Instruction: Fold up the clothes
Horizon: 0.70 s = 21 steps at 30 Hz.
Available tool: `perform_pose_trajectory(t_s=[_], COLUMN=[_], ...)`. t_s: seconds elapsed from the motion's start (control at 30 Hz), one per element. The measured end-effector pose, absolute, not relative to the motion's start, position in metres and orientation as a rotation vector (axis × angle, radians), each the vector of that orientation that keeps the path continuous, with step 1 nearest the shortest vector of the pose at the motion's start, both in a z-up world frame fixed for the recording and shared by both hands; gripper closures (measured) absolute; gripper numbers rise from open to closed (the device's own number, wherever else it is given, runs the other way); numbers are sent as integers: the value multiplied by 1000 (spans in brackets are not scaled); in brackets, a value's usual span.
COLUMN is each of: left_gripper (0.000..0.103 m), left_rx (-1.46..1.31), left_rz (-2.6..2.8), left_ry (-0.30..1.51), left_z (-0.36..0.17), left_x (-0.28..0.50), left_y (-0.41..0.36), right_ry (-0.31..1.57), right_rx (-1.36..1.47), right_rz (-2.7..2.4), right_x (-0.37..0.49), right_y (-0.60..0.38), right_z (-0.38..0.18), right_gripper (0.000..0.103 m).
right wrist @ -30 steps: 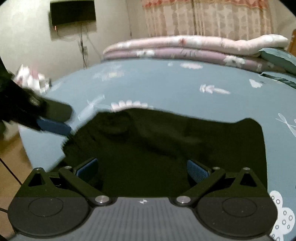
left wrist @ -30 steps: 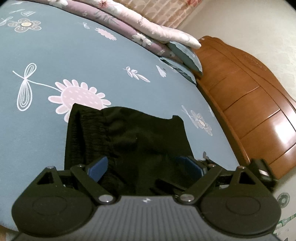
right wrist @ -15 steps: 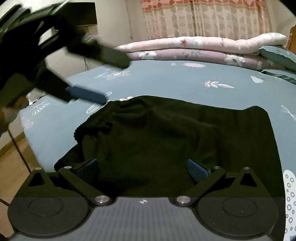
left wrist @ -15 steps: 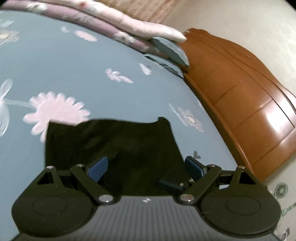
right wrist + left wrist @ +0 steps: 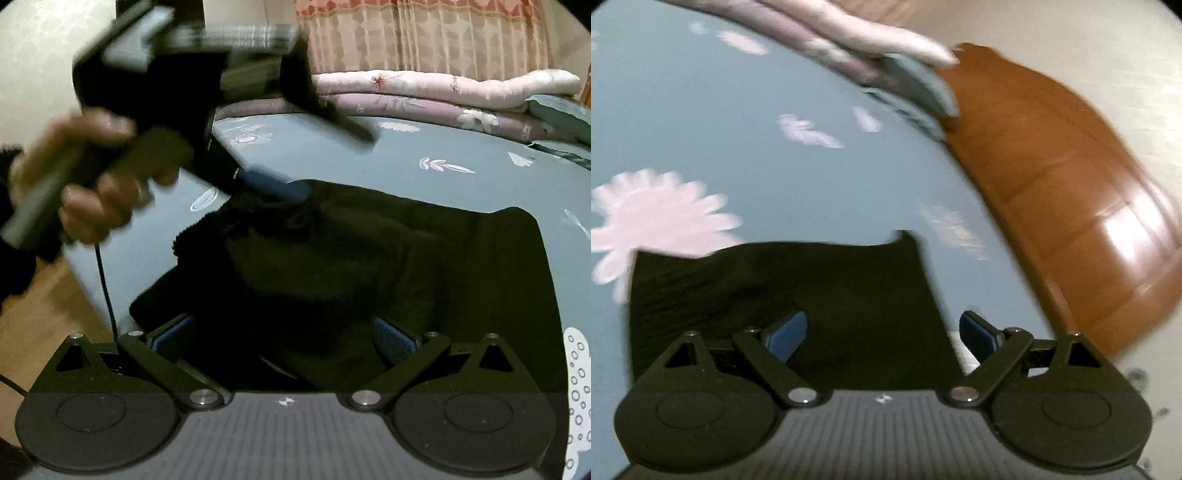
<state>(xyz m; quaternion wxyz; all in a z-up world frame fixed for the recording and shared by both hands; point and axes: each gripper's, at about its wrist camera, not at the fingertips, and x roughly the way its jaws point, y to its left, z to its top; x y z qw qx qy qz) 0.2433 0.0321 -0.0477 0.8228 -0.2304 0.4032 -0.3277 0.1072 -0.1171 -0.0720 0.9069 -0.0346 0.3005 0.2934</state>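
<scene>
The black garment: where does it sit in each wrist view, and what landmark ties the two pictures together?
Left wrist: black garment fills the lower centre-left, its right edge between the open left gripper pads.
Right wrist: it spans the middle and right, running under the open right gripper.
Shared landmark: the folded pink quilt at the bed's far end.

Black knitted fabric garment (image 5: 388, 266), apparently shorts or trousers with a gathered, ribbed elastic waistband (image 5: 236, 218). Lying spread and mostly flat on a bed, on a grey-blue sheet with pale flower print (image 5: 746, 110), near the bed's edge. Waistband end rumpled; far edge fairly straight, one corner (image 5: 905, 236) peaked slightly upward.
</scene>
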Motion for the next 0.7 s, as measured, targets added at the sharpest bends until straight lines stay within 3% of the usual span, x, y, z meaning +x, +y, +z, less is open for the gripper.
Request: perform_pose_trajectory(t_s=[0.3, 0.47, 0.7], left_gripper=[13, 10, 10], left_rx=[-400, -401, -336], left_rz=[-802, -808, -772], left_ry=[1009, 1044, 1020], left_z=[-67, -83, -60], left_x=[278, 284, 278], left_y=[-33, -45, -37], right_ry=[630, 589, 571], right_rx=[-34, -176, -177], right_rz=[618, 611, 619], right_x=[109, 100, 93], right_y=[-121, -107, -111], right_z=[-76, -81, -61], right_gripper=[0, 0, 0])
